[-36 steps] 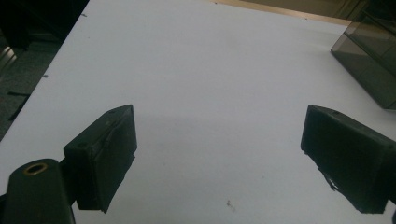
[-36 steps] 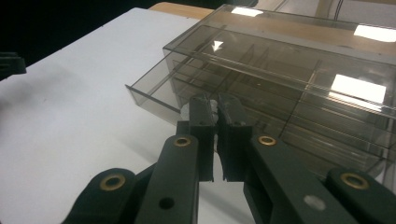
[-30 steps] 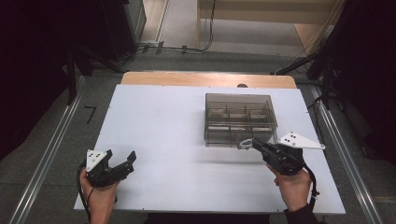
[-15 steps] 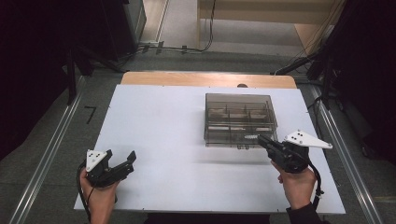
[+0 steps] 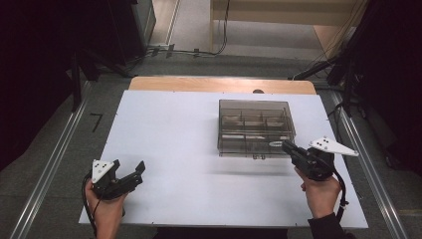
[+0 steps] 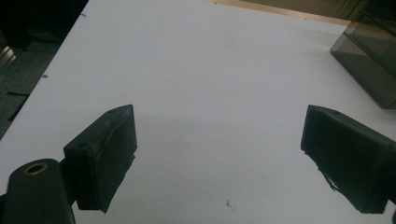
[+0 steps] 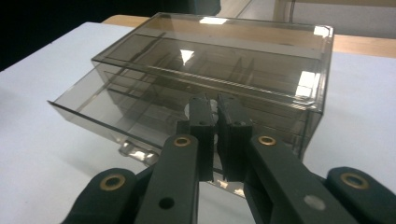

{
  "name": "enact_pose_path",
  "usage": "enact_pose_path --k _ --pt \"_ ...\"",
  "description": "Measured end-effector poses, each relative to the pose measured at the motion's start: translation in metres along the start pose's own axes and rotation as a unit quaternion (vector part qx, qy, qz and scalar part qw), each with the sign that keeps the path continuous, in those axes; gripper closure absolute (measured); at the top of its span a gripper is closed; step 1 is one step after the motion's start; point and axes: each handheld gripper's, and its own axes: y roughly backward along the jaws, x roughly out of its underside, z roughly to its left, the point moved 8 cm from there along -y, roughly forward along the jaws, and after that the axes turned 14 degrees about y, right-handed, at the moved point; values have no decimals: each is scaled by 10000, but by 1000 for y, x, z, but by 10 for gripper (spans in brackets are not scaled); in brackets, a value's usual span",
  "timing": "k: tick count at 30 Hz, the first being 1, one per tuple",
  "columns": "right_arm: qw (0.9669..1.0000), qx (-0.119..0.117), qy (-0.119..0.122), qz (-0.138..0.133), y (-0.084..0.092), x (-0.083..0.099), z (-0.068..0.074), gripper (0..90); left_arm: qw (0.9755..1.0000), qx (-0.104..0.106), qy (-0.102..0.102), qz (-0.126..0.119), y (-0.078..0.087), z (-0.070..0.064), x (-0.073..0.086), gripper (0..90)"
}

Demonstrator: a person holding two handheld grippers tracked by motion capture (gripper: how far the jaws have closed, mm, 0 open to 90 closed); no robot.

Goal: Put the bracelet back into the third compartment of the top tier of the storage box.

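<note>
A smoky clear plastic drawer box (image 5: pixel 254 117) stands on the white table (image 5: pixel 169 129), right of centre. Its lower drawer (image 7: pixel 93 112) sticks out a little, and a small clear handle (image 7: pixel 135 151) shows at the drawer's front. My right gripper (image 5: pixel 286 145) is shut, its tips (image 7: pixel 217 105) right at the box's front face near the right corner. Whether anything is pinched between them is hidden. My left gripper (image 5: pixel 129 167) rests near the front left of the table, open, with bare table between its pads (image 6: pixel 105 154).
A wooden strip (image 5: pixel 219 84) runs along the table's far edge. Metal rails (image 5: pixel 50 164) flank the table on both sides. Cables (image 5: pixel 199 50) lie on the floor beyond it. The box's corner (image 6: pixel 369 60) shows far off in the left gripper view.
My right gripper has slid rightward along the box's front, staying shut. The left gripper and the box have not moved.
</note>
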Motion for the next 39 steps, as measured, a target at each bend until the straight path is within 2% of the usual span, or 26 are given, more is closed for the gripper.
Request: enact_pose_path --k 19,28,39 --pt "9994 223 -106 227 -11 14 -21 834 10000 6 5 5 0 0 0 107" --pt "9988 229 -91 418 -15 19 -23 834 10000 4 8 2 0 0 0 107" --pt "9984 219 -32 528 -19 22 -22 831 10000 6 12 4 0 0 0 107"
